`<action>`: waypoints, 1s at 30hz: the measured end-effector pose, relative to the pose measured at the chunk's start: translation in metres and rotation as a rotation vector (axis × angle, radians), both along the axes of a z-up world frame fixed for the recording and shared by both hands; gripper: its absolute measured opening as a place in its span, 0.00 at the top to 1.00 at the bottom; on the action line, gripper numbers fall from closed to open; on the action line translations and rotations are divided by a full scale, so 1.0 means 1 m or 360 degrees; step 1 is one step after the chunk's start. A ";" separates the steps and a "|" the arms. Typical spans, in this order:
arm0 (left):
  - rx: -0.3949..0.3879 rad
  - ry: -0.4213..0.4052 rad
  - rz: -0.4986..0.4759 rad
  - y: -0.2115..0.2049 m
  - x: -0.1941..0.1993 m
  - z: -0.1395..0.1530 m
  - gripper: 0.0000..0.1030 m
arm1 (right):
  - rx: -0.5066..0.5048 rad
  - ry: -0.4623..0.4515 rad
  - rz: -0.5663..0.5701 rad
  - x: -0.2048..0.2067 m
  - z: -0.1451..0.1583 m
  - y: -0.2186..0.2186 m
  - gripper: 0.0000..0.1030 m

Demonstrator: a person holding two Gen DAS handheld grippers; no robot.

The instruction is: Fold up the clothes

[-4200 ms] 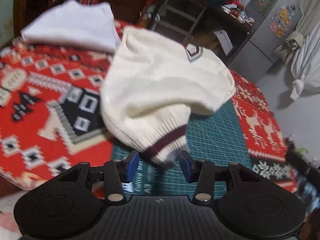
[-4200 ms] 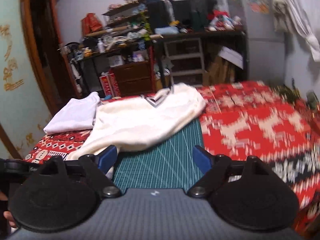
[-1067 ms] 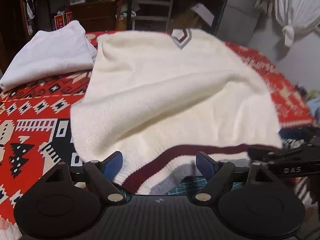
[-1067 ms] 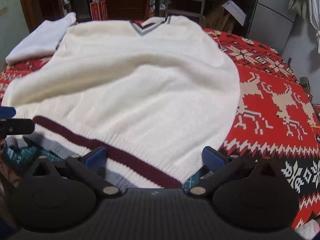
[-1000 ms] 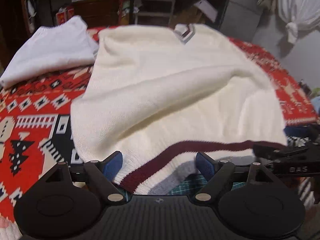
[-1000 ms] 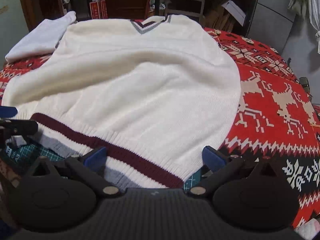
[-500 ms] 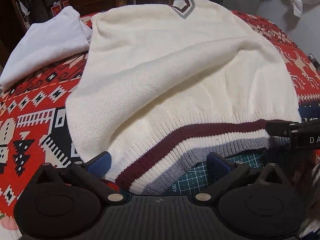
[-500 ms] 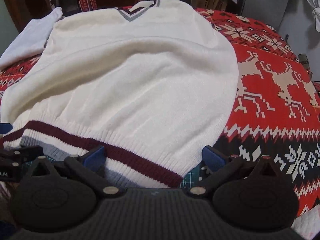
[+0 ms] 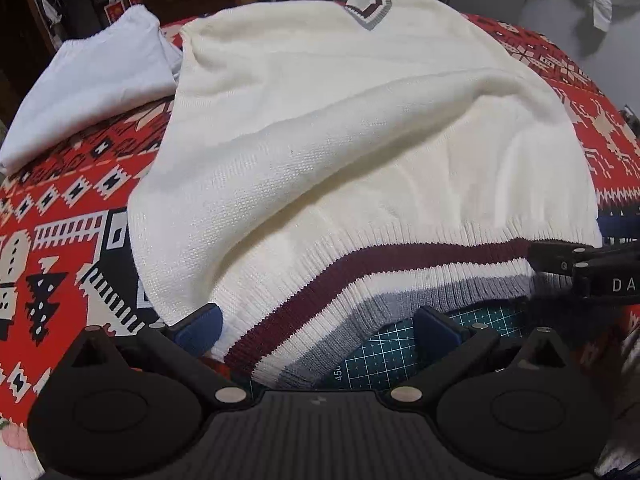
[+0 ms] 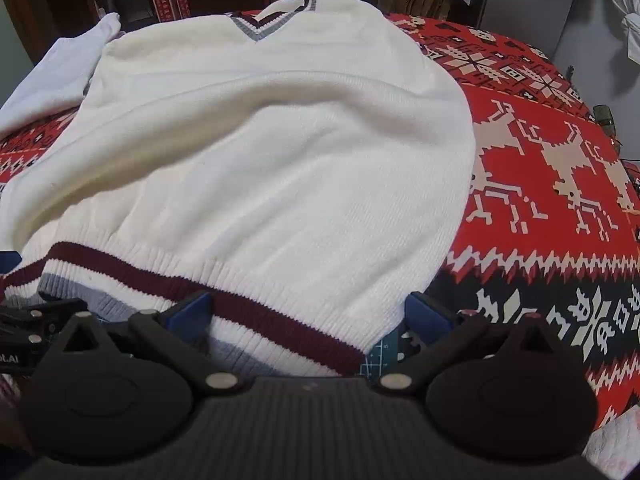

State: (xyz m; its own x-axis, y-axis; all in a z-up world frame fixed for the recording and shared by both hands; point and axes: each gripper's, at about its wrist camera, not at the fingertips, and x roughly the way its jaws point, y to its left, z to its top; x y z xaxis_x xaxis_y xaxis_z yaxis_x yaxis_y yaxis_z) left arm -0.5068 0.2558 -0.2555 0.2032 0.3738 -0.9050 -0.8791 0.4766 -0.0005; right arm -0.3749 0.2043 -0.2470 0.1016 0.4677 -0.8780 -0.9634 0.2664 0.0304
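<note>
Two wrist views show one cream sweater (image 9: 360, 140) spread front-up on a red patterned cloth (image 9: 60, 220), its V-neck (image 9: 370, 10) at the far end and its striped hem (image 9: 400, 280) nearest the cameras. Left wrist view: the left gripper (image 9: 316, 326) stands with its jaws wide apart over the hem's left corner, the blue pads on either side of the ribbing and pressing on nothing; a green cutting mat (image 9: 384, 354) shows beneath the hem, a folded white garment (image 9: 92, 84) lies at the far left just beside the sweater's shoulder, and part of the other tool enters from the right edge at the hem's opposite end. Right wrist view: the right gripper (image 10: 306, 314) likewise stands with jaws wide apart, straddling the hem's right corner (image 10: 352, 352) without gripping it; the sweater (image 10: 260, 140) lies loosely, with a long soft ridge across the chest, and the reindeer pattern of the cloth (image 10: 540, 180) is bare to the right. Judged from this layout, the step in hand is the laying-out of the sweater, with the hem corners let go and no fold yet made. The next move probably calls for smoothing the ridge, then taking hold of a side edge or both hem corners together so that the fold comes over evenly.
</note>
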 end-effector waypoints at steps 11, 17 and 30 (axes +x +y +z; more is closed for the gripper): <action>-0.0172 -0.0417 0.0325 0.023 -0.064 0.057 0.17 | 0.0057 0.0269 -0.0258 0.047 0.051 -0.020 0.10; -0.0386 -0.0511 0.0470 0.029 -0.089 0.043 0.41 | -0.0039 0.0462 -0.0394 0.060 0.038 -0.036 0.44; -0.0559 -0.0548 0.0522 0.028 -0.084 0.017 0.51 | -0.0135 0.0602 -0.0482 0.052 0.017 -0.028 0.71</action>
